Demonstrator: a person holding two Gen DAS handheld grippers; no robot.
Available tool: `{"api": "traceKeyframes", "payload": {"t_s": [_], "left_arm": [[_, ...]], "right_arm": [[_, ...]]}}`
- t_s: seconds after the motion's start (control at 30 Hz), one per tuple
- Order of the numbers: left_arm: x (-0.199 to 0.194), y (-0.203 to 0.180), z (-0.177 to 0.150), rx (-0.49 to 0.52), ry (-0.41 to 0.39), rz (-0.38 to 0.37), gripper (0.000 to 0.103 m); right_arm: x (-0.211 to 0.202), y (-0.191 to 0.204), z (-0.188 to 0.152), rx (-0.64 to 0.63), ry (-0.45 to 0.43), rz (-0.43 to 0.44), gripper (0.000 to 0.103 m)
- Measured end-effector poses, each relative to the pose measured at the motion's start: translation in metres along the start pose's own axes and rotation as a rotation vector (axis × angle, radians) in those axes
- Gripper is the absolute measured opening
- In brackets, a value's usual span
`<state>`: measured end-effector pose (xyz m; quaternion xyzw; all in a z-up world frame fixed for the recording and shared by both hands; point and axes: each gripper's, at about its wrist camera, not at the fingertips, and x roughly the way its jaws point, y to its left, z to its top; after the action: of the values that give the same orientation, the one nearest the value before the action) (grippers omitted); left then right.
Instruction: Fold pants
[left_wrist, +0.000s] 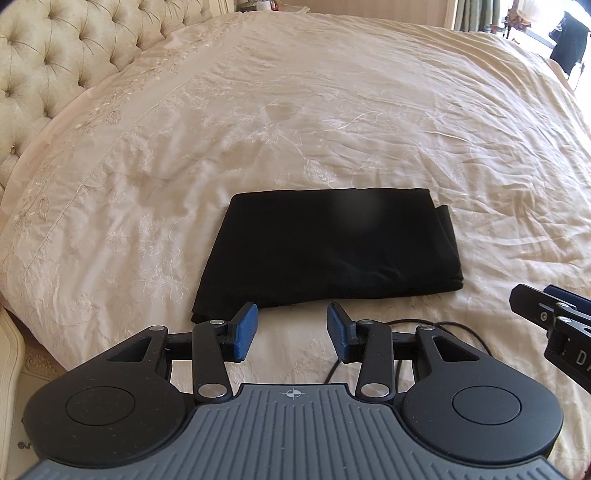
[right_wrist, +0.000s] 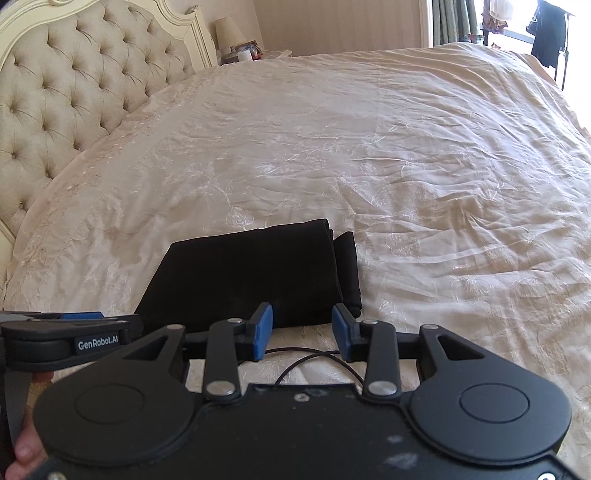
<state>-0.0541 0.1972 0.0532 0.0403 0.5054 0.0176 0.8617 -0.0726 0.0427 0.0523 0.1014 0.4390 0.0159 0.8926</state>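
The black pants (left_wrist: 325, 247) lie folded into a flat rectangle on the cream bedspread (left_wrist: 332, 110). They also show in the right wrist view (right_wrist: 255, 273). My left gripper (left_wrist: 291, 325) is open and empty, hovering just short of the pants' near edge. My right gripper (right_wrist: 302, 328) is open and empty, near the pants' near right corner. The right gripper shows at the right edge of the left wrist view (left_wrist: 554, 314). The left gripper shows at the left edge of the right wrist view (right_wrist: 70, 332).
A tufted headboard (right_wrist: 74, 85) stands at the left. A thin black cable (right_wrist: 314, 358) lies on the bedspread below the grippers. A nightstand with a lamp (right_wrist: 229, 33) is at the back. Dark clothing (right_wrist: 550, 33) hangs on a rack at the far right.
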Motion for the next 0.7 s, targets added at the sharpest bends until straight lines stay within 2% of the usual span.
{"api": "traceKeyframes", "payload": {"t_s": [0.7], "left_arm": [[-0.013, -0.020, -0.013, 0.054, -0.030, 0.016, 0.040]], "right_arm": [[-0.016, -0.012, -0.011, 0.009, -0.029, 0.023, 0.040]]}}
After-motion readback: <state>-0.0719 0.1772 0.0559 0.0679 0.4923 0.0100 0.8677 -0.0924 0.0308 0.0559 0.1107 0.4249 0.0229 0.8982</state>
